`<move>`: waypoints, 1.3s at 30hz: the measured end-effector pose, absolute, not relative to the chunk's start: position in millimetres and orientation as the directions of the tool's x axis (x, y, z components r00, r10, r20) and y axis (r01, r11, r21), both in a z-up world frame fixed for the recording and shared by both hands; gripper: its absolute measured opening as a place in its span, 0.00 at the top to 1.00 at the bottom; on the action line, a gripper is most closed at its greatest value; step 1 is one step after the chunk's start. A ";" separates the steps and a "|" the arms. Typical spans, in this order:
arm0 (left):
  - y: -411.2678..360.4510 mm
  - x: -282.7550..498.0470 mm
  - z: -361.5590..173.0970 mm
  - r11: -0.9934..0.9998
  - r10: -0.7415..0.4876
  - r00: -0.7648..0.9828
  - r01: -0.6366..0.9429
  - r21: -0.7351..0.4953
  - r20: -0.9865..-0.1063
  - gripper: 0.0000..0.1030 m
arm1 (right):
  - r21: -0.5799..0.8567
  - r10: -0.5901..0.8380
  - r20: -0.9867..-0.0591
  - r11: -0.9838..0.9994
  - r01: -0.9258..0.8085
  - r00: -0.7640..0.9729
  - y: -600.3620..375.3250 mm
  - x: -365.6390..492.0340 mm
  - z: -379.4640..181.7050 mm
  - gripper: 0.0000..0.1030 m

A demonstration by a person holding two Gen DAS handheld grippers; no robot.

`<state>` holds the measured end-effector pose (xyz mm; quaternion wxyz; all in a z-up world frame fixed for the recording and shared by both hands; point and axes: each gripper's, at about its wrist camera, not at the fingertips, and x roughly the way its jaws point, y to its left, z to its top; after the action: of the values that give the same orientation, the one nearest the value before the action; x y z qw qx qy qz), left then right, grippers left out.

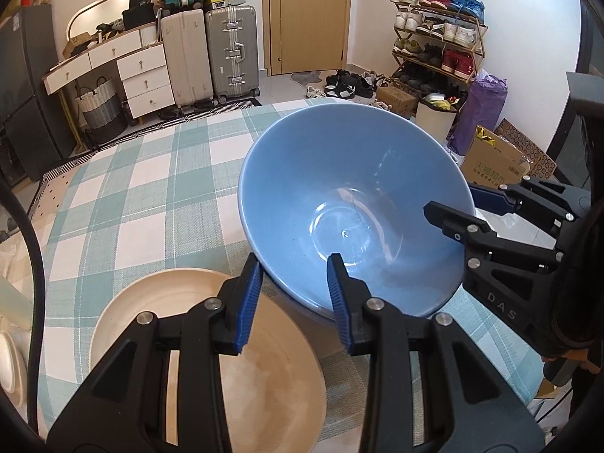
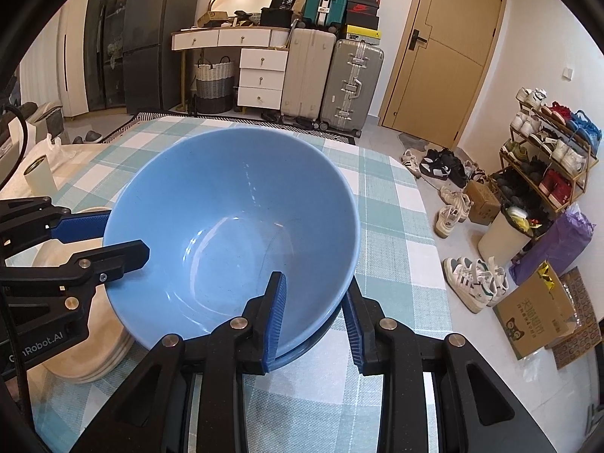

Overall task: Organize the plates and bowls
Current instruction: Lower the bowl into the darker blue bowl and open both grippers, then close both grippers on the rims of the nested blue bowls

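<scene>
- Blue bowl (image 1: 351,204) held at its rim by both grippers, tilted, above the checked table (image 1: 143,188).
- Left gripper (image 1: 294,294) clamped on the near-left rim; right gripper (image 2: 315,315) clamped on the near-right rim, one pad inside, one outside.
- A darker rim shows just under the bowl, likely a second bowl; can't tell if they touch.
- Cream plates (image 2: 94,347) stacked beside it, looks done.
- Left: seat the bowl, release.

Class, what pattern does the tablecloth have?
The tablecloth is a teal-and-white check, clearest in the left wrist view.
</scene>
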<state>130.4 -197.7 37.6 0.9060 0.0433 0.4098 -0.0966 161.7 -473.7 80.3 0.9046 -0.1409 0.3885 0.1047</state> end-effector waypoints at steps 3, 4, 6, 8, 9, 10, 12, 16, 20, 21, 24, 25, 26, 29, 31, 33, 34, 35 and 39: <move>-198.1 130.4 36.4 0.977 -0.134 0.647 0.212 0.007 -0.751 0.69 | -0.196 0.064 -0.729 0.934 -0.298 0.681 -470.9 159.3 78.3 0.71; -198.1 130.4 36.2 0.977 -0.138 0.646 0.212 0.003 -0.751 0.68 | -0.203 0.059 -0.728 0.933 -0.298 0.683 -470.5 158.5 77.9 0.71; -197.3 131.8 35.3 0.978 -0.143 0.645 0.210 -0.006 -0.751 0.68 | -0.217 0.051 -0.726 0.930 -0.298 0.685 -468.4 157.6 76.7 0.70; -195.0 132.3 34.8 0.978 -0.146 0.642 0.207 -0.013 -0.753 0.68 | -0.217 0.050 -0.726 0.930 -0.297 0.686 -468.9 157.7 76.0 0.69; -193.9 132.8 34.7 0.978 -0.149 0.640 0.206 -0.019 -0.754 0.68 | -0.217 0.049 -0.727 0.930 -0.297 0.685 -468.8 157.7 75.6 0.68; -192.3 133.8 34.1 0.978 -0.155 0.637 0.206 -0.027 -0.755 0.68 | -0.217 0.048 -0.728 0.930 -0.296 0.684 -469.1 158.1 75.1 0.68; -189.5 135.5 33.8 0.978 -0.166 0.635 0.206 -0.041 -0.755 0.68 | -0.213 0.045 -0.731 0.933 -0.290 0.681 -470.7 159.5 73.7 0.67; -183.3 138.5 33.1 0.976 -0.189 0.624 0.204 -0.076 -0.758 0.65 | -0.188 0.066 -0.735 0.937 -0.296 0.675 -474.8 160.9 76.2 0.64; -173.7 144.4 30.3 0.973 -0.221 0.605 0.195 -0.127 -0.765 0.57 | -0.161 0.098 -0.742 0.934 -0.318 0.664 -476.1 162.5 77.8 0.52; -171.5 146.0 30.7 0.973 -0.221 0.606 0.190 -0.131 -0.764 0.54 | -0.151 0.107 -0.742 0.935 -0.321 0.662 -477.1 162.7 78.9 0.50; -166.2 147.2 31.7 0.973 -0.227 0.612 0.183 -0.143 -0.757 0.44 | -0.124 0.129 -0.746 0.937 -0.327 0.653 -478.5 163.1 81.4 0.42; -164.2 147.3 33.3 0.972 -0.230 0.616 0.180 -0.149 -0.753 0.39 | -0.115 0.136 -0.746 0.938 -0.326 0.652 -478.1 164.0 82.4 0.37; -161.9 148.3 34.2 0.972 -0.231 0.619 0.177 -0.153 -0.751 0.36 | -0.106 0.142 -0.745 0.939 -0.326 0.652 -479.5 164.1 83.3 0.33; -154.4 151.8 36.5 0.972 -0.232 0.627 0.167 -0.163 -0.744 0.26 | -0.045 0.186 -0.748 0.943 -0.329 0.637 -485.2 166.9 87.3 0.20; -151.0 155.3 37.1 0.973 -0.230 0.626 0.166 -0.161 -0.745 0.22 | -0.010 0.207 -0.751 0.946 -0.324 0.627 -489.3 169.6 88.9 0.16; -148.6 157.6 37.3 0.973 -0.230 0.627 0.162 -0.165 -0.744 0.17 | 0.002 0.209 -0.749 0.950 -0.314 0.629 -491.7 171.4 89.3 0.11; -147.2 159.4 36.9 0.972 -0.235 0.623 0.164 -0.170 -0.746 0.08 | 0.006 0.209 -0.748 0.951 -0.309 0.630 -492.5 172.2 89.1 0.08; -146.8 160.5 36.5 0.971 -0.238 0.620 0.164 -0.174 -0.748 0.01 | 0.011 0.209 -0.747 0.953 -0.303 0.631 -492.9 172.9 88.6 0.07; -146.5 164.2 33.8 0.968 -0.251 0.615 0.169 -0.185 -0.748 0.02 | 0.063 0.231 -0.752 0.957 -0.282 0.617 -499.3 177.9 85.2 0.06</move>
<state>164.2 -146.5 33.8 0.8972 -0.0481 0.4231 -0.1170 177.9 -499.3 85.2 0.8988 -0.0304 0.4134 0.1427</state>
